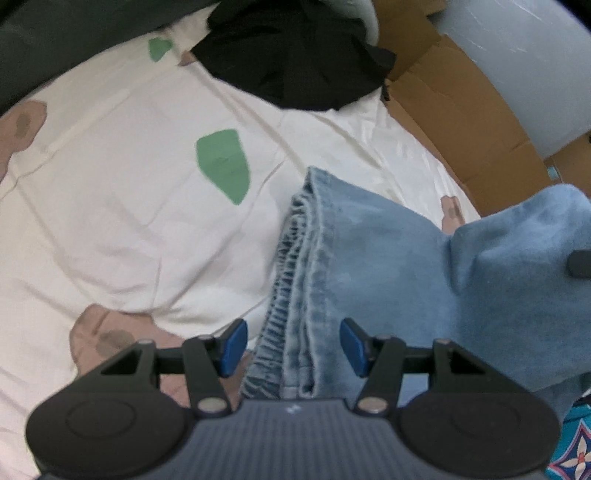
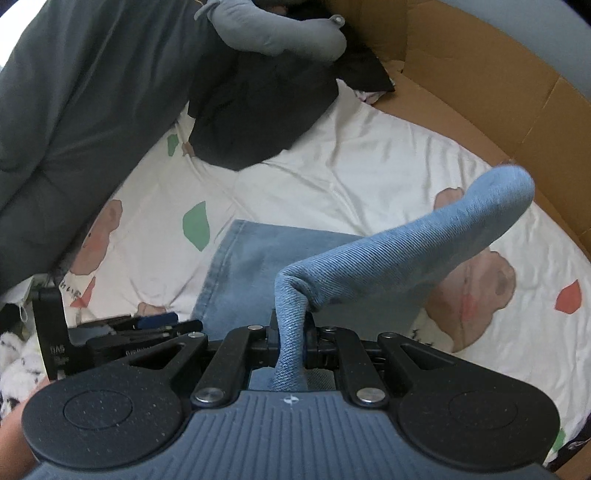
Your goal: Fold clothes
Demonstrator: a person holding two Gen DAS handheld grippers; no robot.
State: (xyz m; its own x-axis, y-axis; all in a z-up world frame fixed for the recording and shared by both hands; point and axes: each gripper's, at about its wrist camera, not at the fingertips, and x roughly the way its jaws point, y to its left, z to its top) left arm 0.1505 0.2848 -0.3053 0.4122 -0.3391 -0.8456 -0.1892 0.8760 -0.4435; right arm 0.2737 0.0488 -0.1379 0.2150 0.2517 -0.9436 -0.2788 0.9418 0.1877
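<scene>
Light blue jeans (image 1: 369, 258) lie on a white bedsheet (image 1: 129, 221) with green and pink patches. My left gripper (image 1: 293, 347) is open, its blue pads on either side of the folded elastic waistband edge, not pinching it. My right gripper (image 2: 291, 339) is shut on a bunched fold of the jeans (image 2: 406, 240) and holds it lifted above the flat part of the jeans (image 2: 251, 266). In the right wrist view the left gripper (image 2: 147, 325) shows at the lower left, beside the jeans.
A black garment (image 1: 295, 62) lies at the far side of the sheet, with a dark grey garment (image 2: 74, 110) and a grey stuffed shape (image 2: 280, 33) beyond. Brown cardboard (image 2: 480, 92) borders the right side.
</scene>
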